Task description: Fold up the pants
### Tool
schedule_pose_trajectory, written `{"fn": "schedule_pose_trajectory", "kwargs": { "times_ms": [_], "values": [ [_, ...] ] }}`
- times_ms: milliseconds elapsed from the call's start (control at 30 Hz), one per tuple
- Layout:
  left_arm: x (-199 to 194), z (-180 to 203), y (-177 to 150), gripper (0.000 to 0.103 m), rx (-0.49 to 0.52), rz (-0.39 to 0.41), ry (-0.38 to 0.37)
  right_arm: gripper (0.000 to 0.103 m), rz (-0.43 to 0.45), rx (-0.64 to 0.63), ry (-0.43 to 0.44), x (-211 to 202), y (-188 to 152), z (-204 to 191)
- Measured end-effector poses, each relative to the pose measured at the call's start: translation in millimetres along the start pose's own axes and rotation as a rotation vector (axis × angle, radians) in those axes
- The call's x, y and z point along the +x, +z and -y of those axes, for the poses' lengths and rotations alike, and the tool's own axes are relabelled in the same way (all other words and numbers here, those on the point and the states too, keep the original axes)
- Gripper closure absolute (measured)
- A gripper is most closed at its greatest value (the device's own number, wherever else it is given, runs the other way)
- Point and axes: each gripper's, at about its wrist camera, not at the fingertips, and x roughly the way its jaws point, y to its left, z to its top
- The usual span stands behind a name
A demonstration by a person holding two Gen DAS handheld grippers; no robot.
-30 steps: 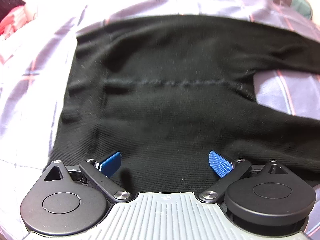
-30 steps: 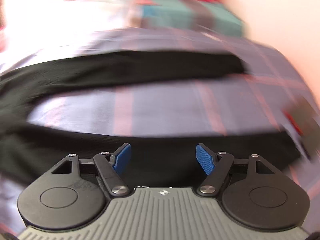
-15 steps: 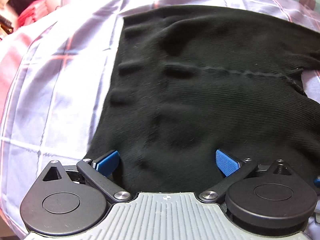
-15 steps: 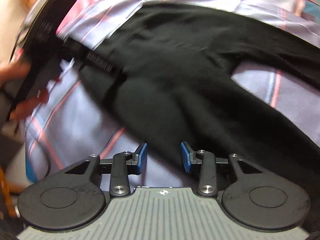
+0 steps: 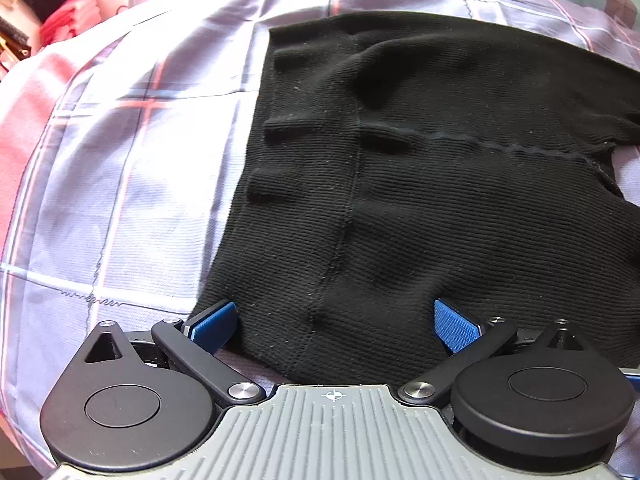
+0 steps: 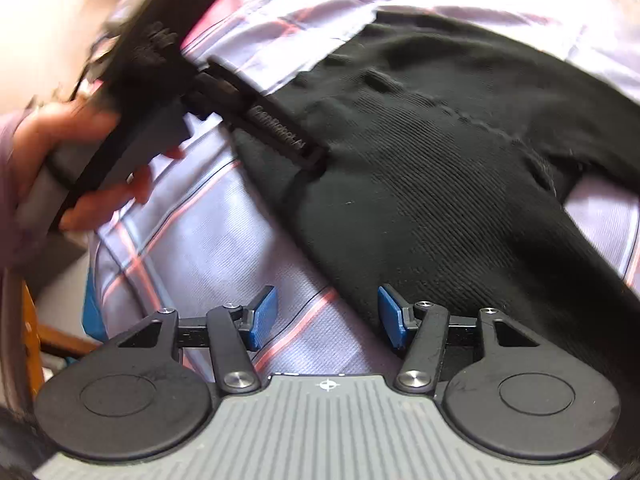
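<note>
**Both grippers open at the waist end of the pants**

The black pants (image 5: 460, 184) lie flat on a plaid bedsheet (image 5: 132, 184), waistband toward the left of the left wrist view and the two legs running off to the right, where they split around a patch of bare sheet. Their long axis therefore runs left to right across that view, roughly crosswise to the way the left gripper (image 5: 334, 322) points.

The left gripper sits at the near edge of the waist end, its fingers spread wide with the near corner of the cloth lying between the blue pads (image 5: 456, 326) (the fabric is between them but nothing is pinched). In the right wrist view this same left gripper (image 6: 280, 136) reaches in from the upper left, held by the left hand (image 6: 80, 168), its tip over the waist edge.

The right gripper (image 6: 326, 316) is also open, its fingers apart. It hovers a little further along the near edge, toward the legs: its right pad is over the black cloth, its left pad over bare sheet, so the pants edge crosses diagonally between them.

Judging by this, the left gripper is nearer the waistband corner and the right nearer the leg, and the likely next step is closing both on that near edge to carry it over the far leg.
</note>
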Motion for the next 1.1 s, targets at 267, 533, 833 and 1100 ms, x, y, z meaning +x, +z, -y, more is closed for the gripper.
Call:
{"fn": "schedule_pose_trajectory", "kwargs": {
  "times_ms": [267, 533, 833, 1100],
  "values": [
    [3.0, 1.4, 3.6, 0.0, -0.01, -0.013, 0.016, 0.036, 0.038, 0.133, -0.1, 19.8, 28.5, 46.4],
    [8.4, 1.2, 6.8, 0.0, -0.014, -0.011, 0.018, 0.032, 0.054, -0.002, -0.054, 7.4, 7.3, 18.1],
    [8.9, 1.8, 7.7, 0.0, -0.017, -0.016, 0.021, 0.026, -0.015, 0.03, -0.047, -17.2, -14.7, 24.6],
    [-20.1, -6.6, -2.6, 0.0, -0.086, -0.001, -0.047, 0.026, 0.1, 0.371, -0.151, -98.8, -83.5, 74.0]
  ]
}}
